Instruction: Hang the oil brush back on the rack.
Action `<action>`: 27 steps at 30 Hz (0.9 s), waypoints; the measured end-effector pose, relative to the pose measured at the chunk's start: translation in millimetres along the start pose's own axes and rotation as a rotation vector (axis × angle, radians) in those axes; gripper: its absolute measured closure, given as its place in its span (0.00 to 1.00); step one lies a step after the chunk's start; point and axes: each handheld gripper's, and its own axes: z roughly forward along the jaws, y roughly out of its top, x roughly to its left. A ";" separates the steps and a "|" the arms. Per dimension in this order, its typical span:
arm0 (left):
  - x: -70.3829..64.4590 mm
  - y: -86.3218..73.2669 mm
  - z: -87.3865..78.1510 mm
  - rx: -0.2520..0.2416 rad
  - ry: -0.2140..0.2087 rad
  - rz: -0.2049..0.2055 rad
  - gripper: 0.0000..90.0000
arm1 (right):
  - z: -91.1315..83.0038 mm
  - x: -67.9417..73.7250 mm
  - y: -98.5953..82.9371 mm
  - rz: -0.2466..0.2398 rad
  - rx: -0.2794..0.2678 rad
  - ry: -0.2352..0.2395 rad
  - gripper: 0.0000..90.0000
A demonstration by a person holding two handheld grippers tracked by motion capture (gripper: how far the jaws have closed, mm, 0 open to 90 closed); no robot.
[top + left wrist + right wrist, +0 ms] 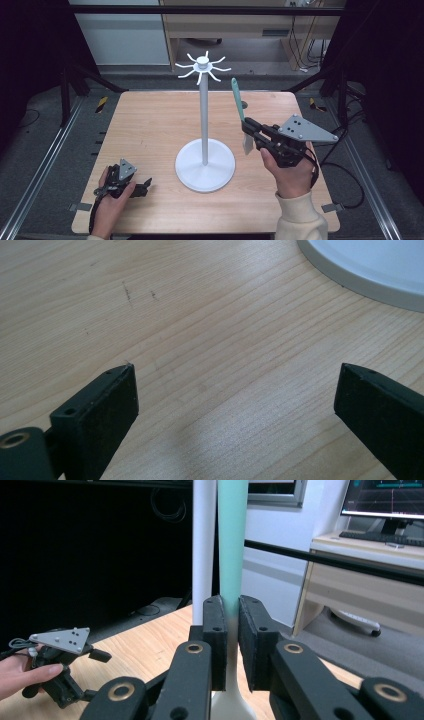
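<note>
— Across the pale wooden counter (150, 125), what stands largest?

— One white metal stand with a round flat base, a thin upright pole and a crown of curved hooks (204, 120), set near the counter's middle. To its right, raised off the wood, the right gripper (248, 131) holds a slim utensil with a teal handle and a white blade end (239, 107), handle pointing up toward the hooks, blade hanging below the fingers.

— How would that utensil handle?

— Judging by its thinness, it looks light and fairly stiff, with a smooth handle that could slip or pivot. The present hold, low on the handle just above the blade, leaves the top free; whether it has a hanging hole cannot be made out.

— And the other gripper?

— The left gripper (141, 186) rests low at the counter's near left, fingers spread wide on nothing.

— What does one view add?

— The right gripper view shows both black fingers (215, 640) pressed flat against the teal handle, the pole just behind. The left gripper view shows bare wood between its fingers and the base's rim nearby.
</note>
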 end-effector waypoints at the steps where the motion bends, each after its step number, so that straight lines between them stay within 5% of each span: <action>1: -0.1 0.0 0.0 0.000 0.000 0.000 0.04 | -0.3 0.7 1.1 -0.002 -0.001 0.001 0.92; 27: 0.5 -0.7 -0.1 0.004 0.001 -0.001 0.04 | 9.1 13.1 14.6 -0.042 0.018 0.021 0.92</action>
